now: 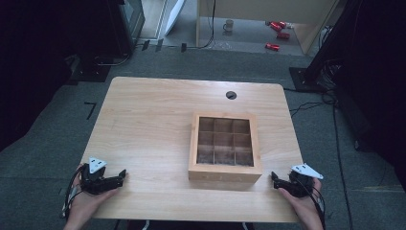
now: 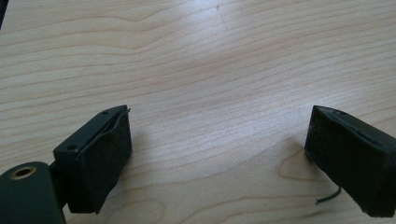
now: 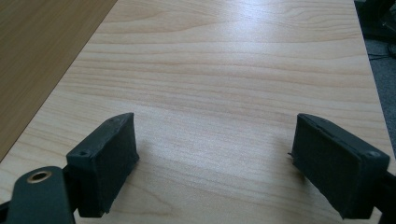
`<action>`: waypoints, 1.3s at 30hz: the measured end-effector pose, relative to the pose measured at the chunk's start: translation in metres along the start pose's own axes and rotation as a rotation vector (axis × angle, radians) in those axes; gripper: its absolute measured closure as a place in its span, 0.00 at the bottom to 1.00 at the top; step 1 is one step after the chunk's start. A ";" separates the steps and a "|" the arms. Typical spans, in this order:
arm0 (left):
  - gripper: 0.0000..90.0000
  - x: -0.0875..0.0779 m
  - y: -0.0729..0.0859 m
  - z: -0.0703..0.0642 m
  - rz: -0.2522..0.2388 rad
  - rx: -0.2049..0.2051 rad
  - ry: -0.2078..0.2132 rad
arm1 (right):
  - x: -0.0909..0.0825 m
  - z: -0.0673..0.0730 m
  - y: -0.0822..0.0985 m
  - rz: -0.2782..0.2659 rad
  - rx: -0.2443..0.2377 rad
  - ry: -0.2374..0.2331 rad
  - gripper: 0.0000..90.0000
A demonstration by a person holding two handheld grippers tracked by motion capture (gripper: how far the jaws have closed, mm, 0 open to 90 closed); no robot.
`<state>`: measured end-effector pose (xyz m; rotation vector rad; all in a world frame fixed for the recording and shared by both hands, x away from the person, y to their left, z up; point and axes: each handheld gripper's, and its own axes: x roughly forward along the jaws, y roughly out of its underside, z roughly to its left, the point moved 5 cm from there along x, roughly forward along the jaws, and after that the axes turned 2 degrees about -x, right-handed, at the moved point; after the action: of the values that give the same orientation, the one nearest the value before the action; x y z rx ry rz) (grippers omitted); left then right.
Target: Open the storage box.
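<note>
High view: a pale wooden worktop (image 1: 143, 124) carries one thing, a square wooden box (image 1: 225, 146) divided into nine compartments, three by three, under what looks like a clear top. The box sits right of the worktop's middle, its near wall close to the front edge. A small dark round hole (image 1: 231, 95) lies in the worktop beyond the box, near the far edge.

The left gripper (image 1: 119, 178) rests at the near left corner, held in the person's left hand (image 1: 88, 201), jaws pointing right toward the box but well apart from it. The right gripper (image 1: 275, 179) rests at the near right corner in the right hand (image 1: 301, 203), jaws pointing left, near the box's front right corner without touching it. Each carries a grey three-cornered plate on top.

Left gripper view: the left gripper (image 2: 217, 154) has its jaws spread wide and released, with bare wood grain between them. A short dark wire end sticks out beneath one jaw.

Right gripper view: the right gripper (image 3: 215, 161) likewise has its jaws wide and released, nothing between them. The box's wooden side (image 3: 42, 51) rises at the upper left, and grey carpet (image 3: 380, 74) shows past the worktop's edge at the right.

On the floor beyond the worktop stand a mug (image 1: 229, 25) and some red items (image 1: 277, 33).
</note>
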<state>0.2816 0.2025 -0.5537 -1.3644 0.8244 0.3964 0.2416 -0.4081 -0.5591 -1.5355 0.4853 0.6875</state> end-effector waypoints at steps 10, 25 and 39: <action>0.08 -0.003 -0.007 -0.022 0.000 0.033 0.057 | 0.000 0.000 0.000 0.000 0.000 -0.001 0.16; 0.08 -0.007 -0.030 -0.077 -0.077 0.071 0.140 | -0.001 0.002 -0.002 0.009 -0.004 0.006 0.17; 0.09 -0.009 -0.041 -0.126 -0.074 0.149 0.231 | -0.010 0.025 -0.014 -0.033 0.002 -0.057 0.16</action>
<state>0.2679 0.0759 -0.5173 -1.3115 0.9705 0.1179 0.2407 -0.3835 -0.5418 -1.5146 0.4164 0.7029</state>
